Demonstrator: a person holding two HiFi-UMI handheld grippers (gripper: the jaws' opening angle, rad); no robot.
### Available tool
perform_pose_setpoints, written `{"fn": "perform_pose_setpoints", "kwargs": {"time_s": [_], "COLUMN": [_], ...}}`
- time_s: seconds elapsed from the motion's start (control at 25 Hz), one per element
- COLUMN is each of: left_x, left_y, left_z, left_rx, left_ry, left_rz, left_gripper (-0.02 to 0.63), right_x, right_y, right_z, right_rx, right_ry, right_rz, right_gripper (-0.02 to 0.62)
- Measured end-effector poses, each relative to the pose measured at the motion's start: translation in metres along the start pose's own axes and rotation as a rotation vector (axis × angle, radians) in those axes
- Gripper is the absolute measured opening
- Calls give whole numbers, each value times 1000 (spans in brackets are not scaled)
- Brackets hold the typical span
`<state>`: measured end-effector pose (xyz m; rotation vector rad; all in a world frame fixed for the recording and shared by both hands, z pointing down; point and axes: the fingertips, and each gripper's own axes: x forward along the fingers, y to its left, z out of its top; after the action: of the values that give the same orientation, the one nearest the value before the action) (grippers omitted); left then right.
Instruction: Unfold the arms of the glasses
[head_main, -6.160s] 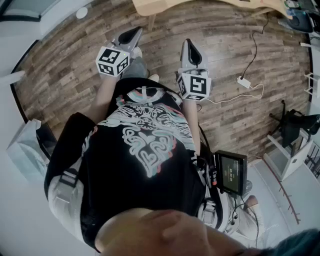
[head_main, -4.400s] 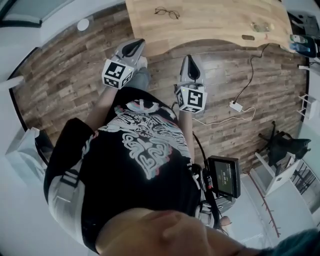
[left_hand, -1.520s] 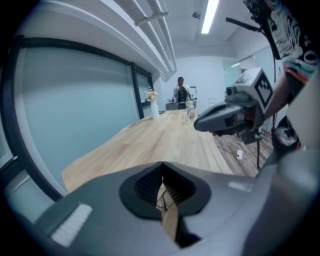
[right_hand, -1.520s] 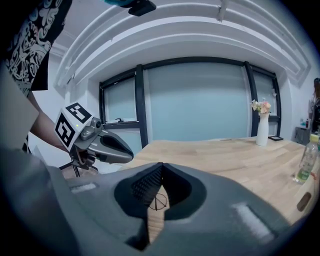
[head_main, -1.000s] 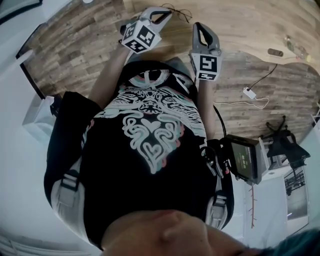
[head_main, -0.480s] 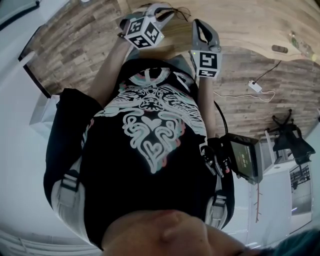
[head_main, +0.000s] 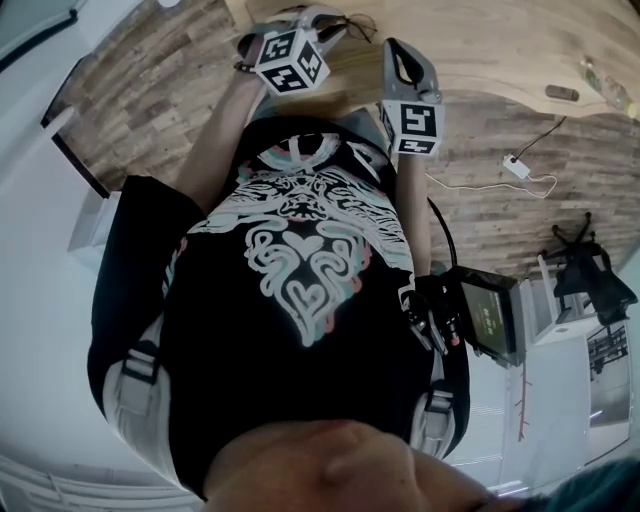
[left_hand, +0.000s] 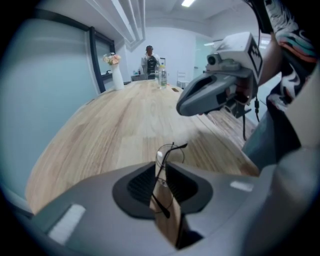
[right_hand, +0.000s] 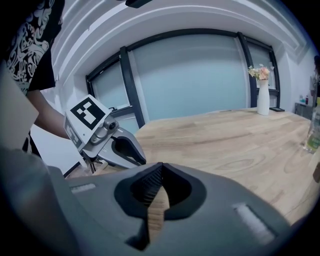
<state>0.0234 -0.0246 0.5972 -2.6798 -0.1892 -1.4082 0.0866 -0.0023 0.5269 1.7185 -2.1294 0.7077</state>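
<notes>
The thin black wire glasses (left_hand: 171, 159) sit in my left gripper (left_hand: 161, 162), which is shut on the frame. One lens ring shows just past the tips and one arm runs back through the narrow gap. In the head view the glasses (head_main: 357, 22) lie at the near edge of the wooden table (head_main: 480, 50), at the tip of the left gripper (head_main: 322, 20). My right gripper (right_hand: 161, 167) is shut with nothing in it. It hovers over the table to the right of the left one (right_hand: 120, 150), a short way apart from it.
A white vase with flowers (left_hand: 116, 75) and bottles (left_hand: 161, 77) stand at the table's far end, where a person (left_hand: 149, 57) is. Another bottle (right_hand: 314, 135) stands at the right. On the floor lie a power strip with a cable (head_main: 517, 167) and a chair (head_main: 595, 280).
I have come from open floor up to the table. Both grippers now reach over its near edge, and the left one has moved onto the glasses.
</notes>
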Motion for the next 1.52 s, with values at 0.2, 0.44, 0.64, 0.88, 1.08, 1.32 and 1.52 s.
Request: {"fn": "perform_pose_setpoints", "kwargs": {"time_s": [0.2,0.44,0.64,0.88,1.08,1.32,1.52], "left_x": [2,6,8,7,5,5,5], "left_y": [0,0,0,-4,-4,-6,-14], "left_z": [-3,-4,-5,-10,-11,-9,-10], "left_rx": [9,32,50,32,27,42,91], "left_ry": [23,46,64,85,85,78,76], "left_rz": [-15,-25,-24,-64,-67,-69,-82], "left_gripper": [29,29,24,-5,-6,-6,-6], "right_x": [0,0,-1,2,4,7,18], "right_y": [2,7,6,7,4,7,13], "right_z": [-4,-4,-7,-1,-11,-20,-29], "right_rx": [6,4,7,-5,-7,-26,-69], "right_ry": [7,4,10,-2,30,62,131], "right_rz": [2,19,14,24,27,63,197], "right_gripper": [-2,-2,-2,-2,-2,-2,-2]}}
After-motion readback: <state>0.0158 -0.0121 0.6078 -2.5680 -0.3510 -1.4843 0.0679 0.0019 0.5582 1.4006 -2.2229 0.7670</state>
